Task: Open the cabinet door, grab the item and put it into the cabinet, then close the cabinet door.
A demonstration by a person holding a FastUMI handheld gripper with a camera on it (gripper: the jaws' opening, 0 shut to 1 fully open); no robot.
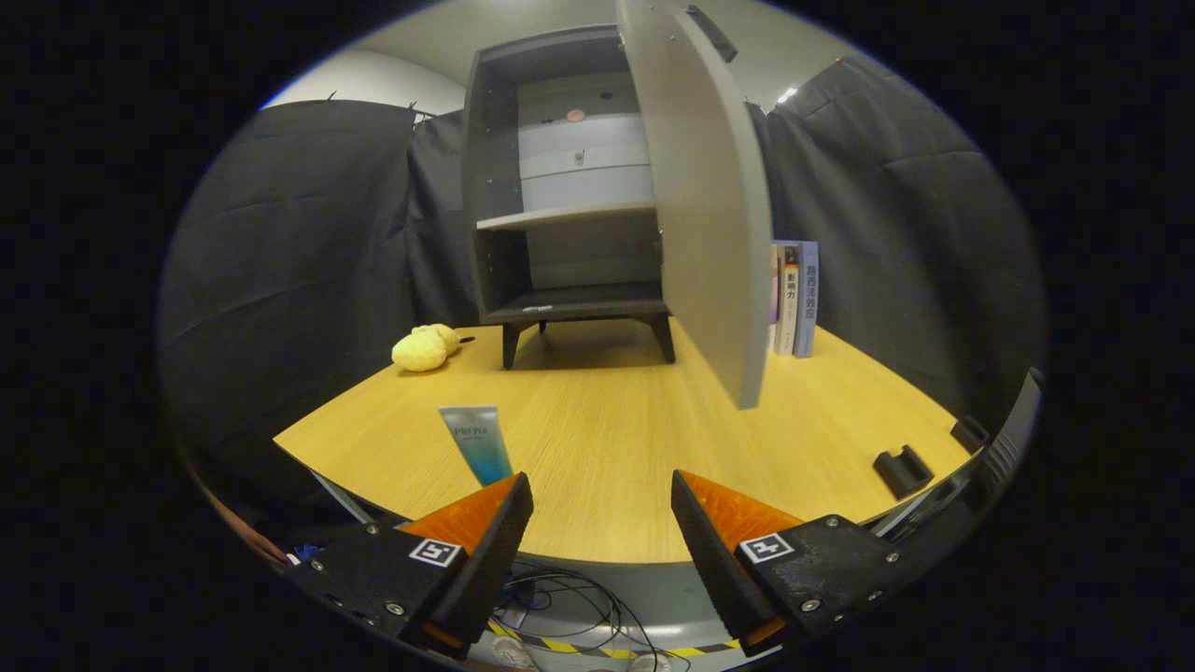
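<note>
While the gripper [602,523] hangs above the near edge of the wooden table [607,439], its two fingers stand wide apart and hold nothing. Just ahead of the left finger lies a tube [476,441]. Farther back stands a grey cabinet [560,187], its door [705,215] swung open toward the fingers. A yellow soft toy [425,347] lies near its left legs; books [794,297] stand behind the door.
</note>
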